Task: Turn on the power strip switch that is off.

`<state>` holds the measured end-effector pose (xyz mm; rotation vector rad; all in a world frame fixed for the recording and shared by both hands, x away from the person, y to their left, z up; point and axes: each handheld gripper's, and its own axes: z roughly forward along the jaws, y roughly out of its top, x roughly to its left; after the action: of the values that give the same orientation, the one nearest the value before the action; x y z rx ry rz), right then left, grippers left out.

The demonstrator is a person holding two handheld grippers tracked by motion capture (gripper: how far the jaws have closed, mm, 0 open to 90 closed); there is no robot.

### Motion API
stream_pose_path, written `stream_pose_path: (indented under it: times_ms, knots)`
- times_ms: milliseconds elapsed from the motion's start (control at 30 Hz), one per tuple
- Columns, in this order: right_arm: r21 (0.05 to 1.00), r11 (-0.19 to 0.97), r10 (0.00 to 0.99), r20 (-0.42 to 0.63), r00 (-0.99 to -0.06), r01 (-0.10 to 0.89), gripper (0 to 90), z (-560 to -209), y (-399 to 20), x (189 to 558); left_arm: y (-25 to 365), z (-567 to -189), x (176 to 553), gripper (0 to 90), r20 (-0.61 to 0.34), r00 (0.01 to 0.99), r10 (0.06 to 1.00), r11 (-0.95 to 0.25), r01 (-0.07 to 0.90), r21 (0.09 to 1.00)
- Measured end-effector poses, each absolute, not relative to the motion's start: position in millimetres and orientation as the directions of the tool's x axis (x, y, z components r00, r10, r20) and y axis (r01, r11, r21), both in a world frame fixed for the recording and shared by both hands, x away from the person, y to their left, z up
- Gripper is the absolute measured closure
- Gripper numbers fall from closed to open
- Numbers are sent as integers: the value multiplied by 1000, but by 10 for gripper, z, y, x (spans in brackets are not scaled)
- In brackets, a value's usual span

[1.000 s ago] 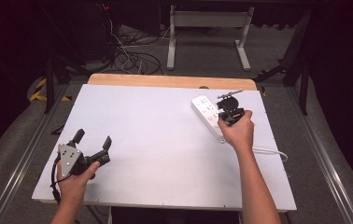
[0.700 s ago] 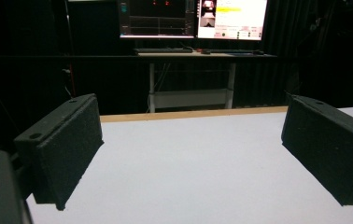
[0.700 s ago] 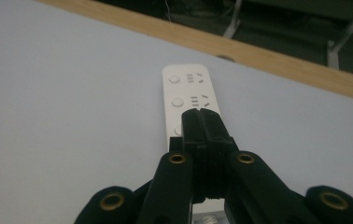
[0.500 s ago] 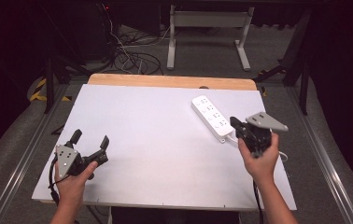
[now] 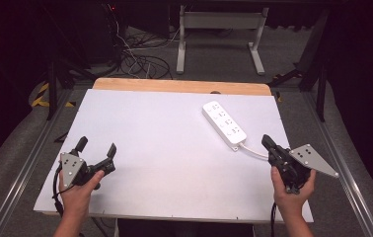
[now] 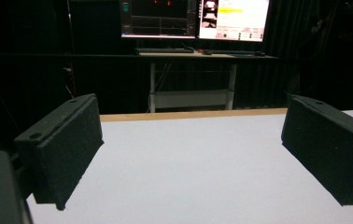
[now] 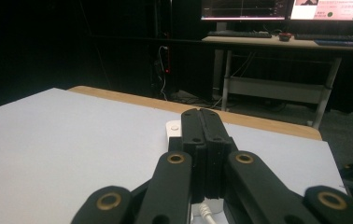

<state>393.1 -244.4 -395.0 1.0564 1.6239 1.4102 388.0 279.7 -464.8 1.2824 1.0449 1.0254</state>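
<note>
Power strip, high view: white power strip (image 5: 224, 124) lay flat and slantwise on the right half of the white table (image 5: 165, 148), four socket groups along its top, white cable (image 5: 256, 153) leaving its near end.
Left gripper, high view: left gripper (image 5: 95, 153) sat near the front left corner, jaws spread wide, nothing between them.
Right gripper, high view: right gripper (image 5: 268, 144) pointed at the strip's near end, just beside the cable.
Left gripper view: black pads stood far apart over bare table; monitors (image 6: 195, 18) glowed beyond.
Right gripper view: jaws pressed together, gripping nothing; the strip's white end (image 7: 173, 130) showed behind them.
</note>
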Motion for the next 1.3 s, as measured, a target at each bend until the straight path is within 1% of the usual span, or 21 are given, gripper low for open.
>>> stream_pose_path:
  times_ms: [100, 167, 233, 300, 367, 433, 533, 700, 733, 1100, 1200, 1300]
  knots:
    - [990, 60, 921, -6, -389, 126, 874, -3972, -2443, 3937, 2799, -4646, 3875, 56, -24, 226, 974, 26, -9, 1000]
    - [990, 63, 925, -12, -379, 122, 786, -3990, -2436, 3939, 2797, -4645, 3874, 56, -24, 227, 974, 27, -9, 1000]
    - [990, 69, 928, -17, -372, 127, 725, -4005, -2425, 3942, 2792, -4644, 3874, 56, -24, 231, 973, 27, -10, 1000]
    - [990, 64, 929, -14, -371, 124, 613, -4021, -2416, 3938, 2789, -4644, 3875, 56, -24, 233, 972, 27, -10, 1000]
    - [991, 69, 935, -25, -353, 113, 481, -4030, -2408, 3936, 2790, -4644, 3878, 56, -24, 233, 972, 27, -11, 1000]
    - [991, 68, 944, -27, -328, 115, 285, -4035, -2402, 3941, 2790, -4644, 3878, 56, -26, 233, 972, 29, -11, 1000]
    - [990, 64, 950, -22, -312, 126, 193, -4048, -2409, 3956, 2791, -4641, 3876, 56, -26, 233, 972, 29, -11, 1000]
    - [990, 46, 958, -6, -288, 130, 87, -4051, -2428, 3953, 2787, -4643, 3884, 57, -24, 233, 972, 27, -11, 1000]
    - [990, 42, 959, -2, -285, 134, 77, -4054, -2431, 3956, 2781, -4644, 3885, 57, -26, 237, 971, 29, -10, 1000]
    - [987, 53, 957, -7, -291, 149, 62, -4066, -2450, 3931, 2749, -4644, 3911, 57, -23, 248, 968, 26, -9, 1000]
    - [986, 54, 954, -5, -299, 157, 22, -4068, -2450, 3942, 2760, -4643, 3907, 56, -25, 247, 969, 28, -9, 1000]
    - [985, 61, 950, -7, -312, 163, 30, -4074, -2437, 3953, 2765, -4643, 3903, 52, -29, 243, 969, 32, -10, 999]
